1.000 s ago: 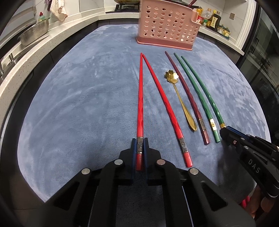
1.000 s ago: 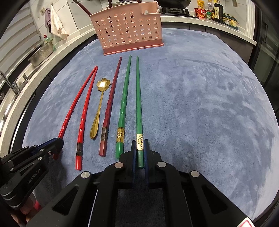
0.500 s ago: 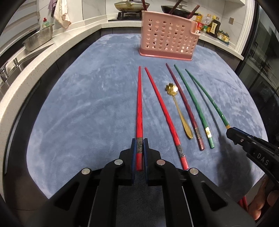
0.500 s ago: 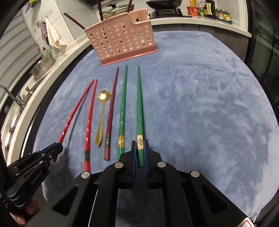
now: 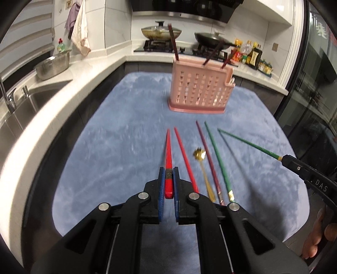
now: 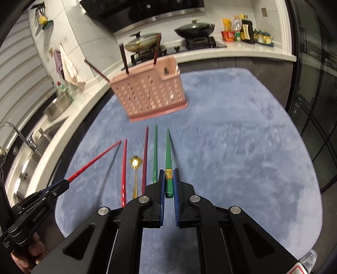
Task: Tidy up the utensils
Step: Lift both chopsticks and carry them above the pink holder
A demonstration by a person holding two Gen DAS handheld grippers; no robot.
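left gripper [image 5: 168, 179] fingers held red chopstick [image 5: 168, 151] | right gripper [image 6: 169, 181] fingers held green chopstick [image 6: 168, 151] | both before pink basket [image 5: 200, 90]

We are in a home kitchen. A gas hob [image 5: 166, 45] carries a lidded pan [image 5: 161, 32] and a black wok [image 5: 212, 39] under a range hood [image 5: 183, 7]. White counters [image 5: 63, 84] wrap around a steel sink [image 5: 23, 107] with its faucet [image 6: 23, 134], a steel basin [image 5: 52, 66] and dish soap [image 5: 61, 45]. Sauce bottles [image 6: 244, 29] line the wall, towels [image 5: 79, 31] hang nearby.
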